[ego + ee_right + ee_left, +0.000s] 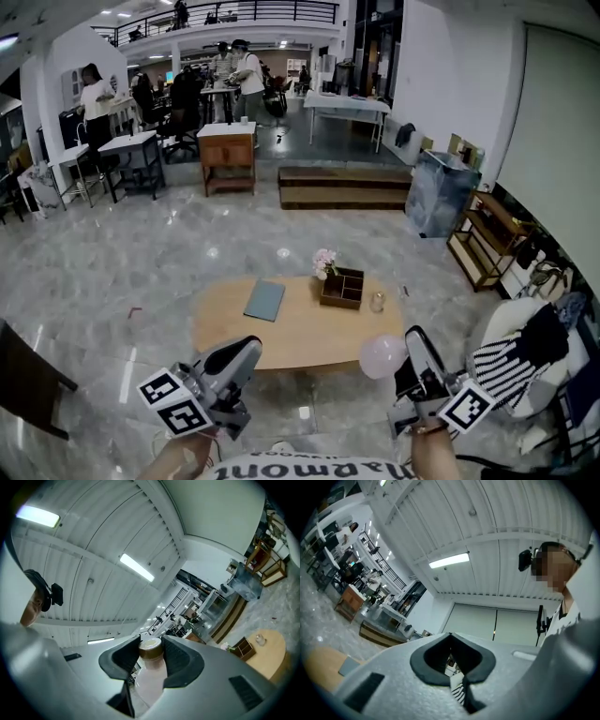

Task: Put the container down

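Container [150, 681] clenched in right claw [151, 642], near wooden table [309, 342] with tray [342, 288] and flowers [324, 260]; left claw [450, 634] clenched, empty.

Bright ceiling strips [449, 560], fisheye-warped edges

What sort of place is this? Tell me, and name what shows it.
Probably a large open-plan office or lab hall with a lounge corner: desks with people working at the back, a railed mezzanine overhead, and a low wooden coffee table on a polished stone floor.
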`<state>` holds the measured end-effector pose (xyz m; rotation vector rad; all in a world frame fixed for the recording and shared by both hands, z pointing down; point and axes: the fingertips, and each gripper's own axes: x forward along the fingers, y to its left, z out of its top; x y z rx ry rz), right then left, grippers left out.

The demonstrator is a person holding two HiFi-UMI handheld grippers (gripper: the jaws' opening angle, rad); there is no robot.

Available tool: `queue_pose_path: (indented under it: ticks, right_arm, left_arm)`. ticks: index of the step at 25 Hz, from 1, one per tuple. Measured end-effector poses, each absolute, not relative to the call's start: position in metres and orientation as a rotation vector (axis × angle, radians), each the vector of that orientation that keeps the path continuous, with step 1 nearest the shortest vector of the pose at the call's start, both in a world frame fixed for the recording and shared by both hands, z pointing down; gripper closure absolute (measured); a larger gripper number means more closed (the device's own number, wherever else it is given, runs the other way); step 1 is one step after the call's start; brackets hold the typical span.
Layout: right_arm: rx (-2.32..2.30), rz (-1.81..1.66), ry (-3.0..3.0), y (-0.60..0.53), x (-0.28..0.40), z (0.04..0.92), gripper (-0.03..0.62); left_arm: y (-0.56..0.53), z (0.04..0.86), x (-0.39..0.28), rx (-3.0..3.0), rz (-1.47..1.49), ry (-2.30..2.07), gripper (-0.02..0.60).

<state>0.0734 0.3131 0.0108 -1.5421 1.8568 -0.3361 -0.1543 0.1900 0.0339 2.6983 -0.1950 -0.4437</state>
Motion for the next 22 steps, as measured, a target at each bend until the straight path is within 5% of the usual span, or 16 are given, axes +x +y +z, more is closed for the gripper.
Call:
queue_pose_path:
  ticks: [22]
  right_arm:
    - [-1.521,-0.686,1.893,0.084,0.173,0.118,0.457]
  left_arm:
    - [0.019,0.163,-0.05,2.531,-0.223,-0.371,0.566]
